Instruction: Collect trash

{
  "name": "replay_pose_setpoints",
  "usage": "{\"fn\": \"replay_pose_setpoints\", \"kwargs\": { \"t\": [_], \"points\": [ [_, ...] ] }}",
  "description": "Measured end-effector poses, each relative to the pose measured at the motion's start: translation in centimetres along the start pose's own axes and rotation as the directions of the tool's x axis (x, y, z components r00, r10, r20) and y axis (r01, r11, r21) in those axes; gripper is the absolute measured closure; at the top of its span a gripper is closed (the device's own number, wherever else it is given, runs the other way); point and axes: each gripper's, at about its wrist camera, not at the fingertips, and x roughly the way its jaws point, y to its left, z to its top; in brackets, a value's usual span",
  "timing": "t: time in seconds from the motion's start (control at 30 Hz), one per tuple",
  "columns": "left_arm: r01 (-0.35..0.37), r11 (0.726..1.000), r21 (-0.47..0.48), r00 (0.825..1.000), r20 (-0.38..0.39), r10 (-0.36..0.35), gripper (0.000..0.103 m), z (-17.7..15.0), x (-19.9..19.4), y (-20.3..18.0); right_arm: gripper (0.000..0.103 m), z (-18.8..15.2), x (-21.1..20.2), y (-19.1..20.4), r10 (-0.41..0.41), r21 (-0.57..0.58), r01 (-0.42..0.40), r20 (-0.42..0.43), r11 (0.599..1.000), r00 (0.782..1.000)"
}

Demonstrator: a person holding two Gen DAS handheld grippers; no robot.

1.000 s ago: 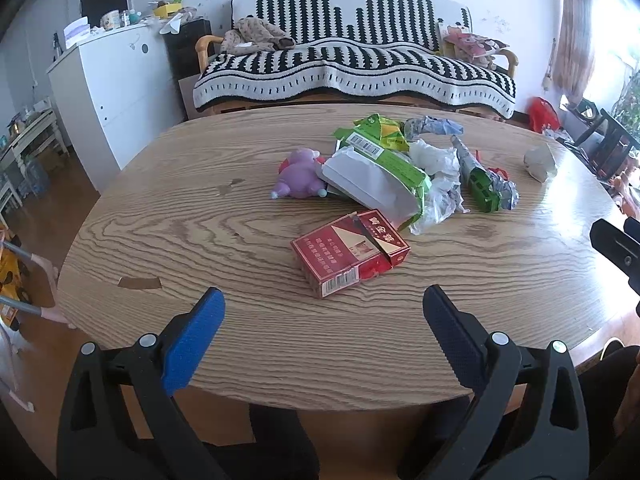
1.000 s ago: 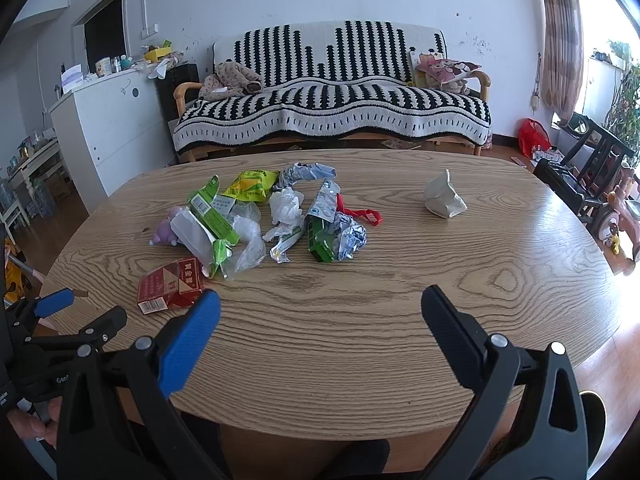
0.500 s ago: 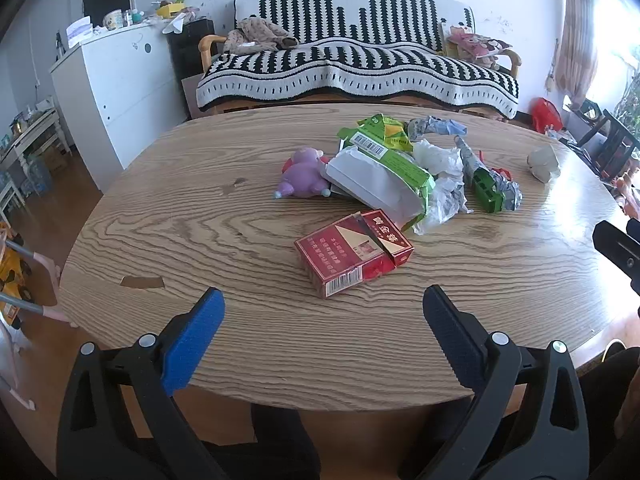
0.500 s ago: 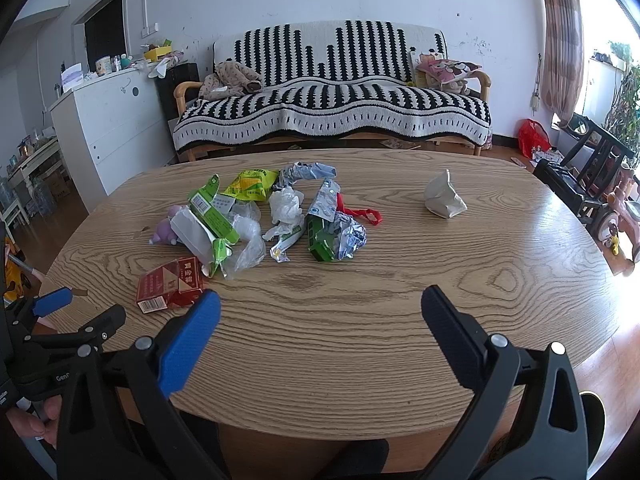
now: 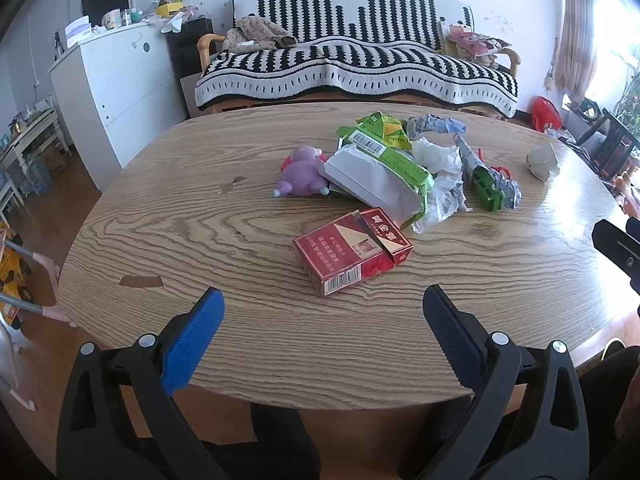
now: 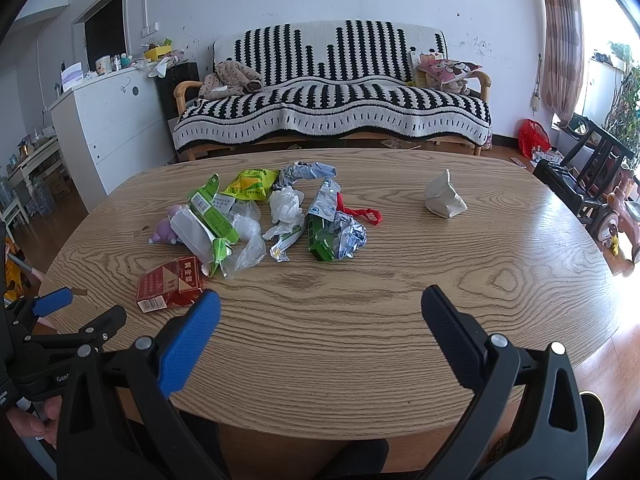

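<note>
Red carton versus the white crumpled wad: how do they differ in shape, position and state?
The red carton is a boxy pack with its flip lid ajar; the white wad is crumpled and shapeless. The carton lies at the near left edge of the litter pile, in front of the left gripper; the wad sits alone, far right. Both rest untouched on the table.

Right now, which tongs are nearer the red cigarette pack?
Left. The left tongs sit open just short of the red cigarette pack, which lies straight ahead of them. The right tongs are also open, with the pack off to their left.
</note>
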Motion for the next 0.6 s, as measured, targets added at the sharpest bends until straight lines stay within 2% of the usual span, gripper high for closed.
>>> {"fn": "replay_pose_setpoints", "kwargs": {
  "t": [0.33,0.43,0.5,0.6],
  "points": [
    [0.016,1.000,0.025,1.000,-0.016,-0.015,0.006,-0.1,0.3,-0.4,0.006,0.1,0.0,0.0,-0.001,-0.001,0.001,-0.006,1.000,1.000],
    [0.064,0.995,0.072,0.996,-0.059,-0.060,0.006,0.6,1.1,-0.9,0.006,0.4,0.3,-0.4,-0.004,0.012,0.004,-0.027,1.000,1.000],
    [0.089,0.990,0.108,0.994,-0.079,-0.081,0.006,1.5,1.6,-1.2,0.006,0.6,1.2,-1.0,0.034,0.044,-0.032,-0.045,0.999,0.998],
    [0.091,0.979,0.183,0.995,-0.059,-0.081,0.006,2.8,2.2,-1.8,0.006,2.0,4.1,-1.4,0.044,0.056,-0.038,-0.107,0.998,0.993]
  ]
}}
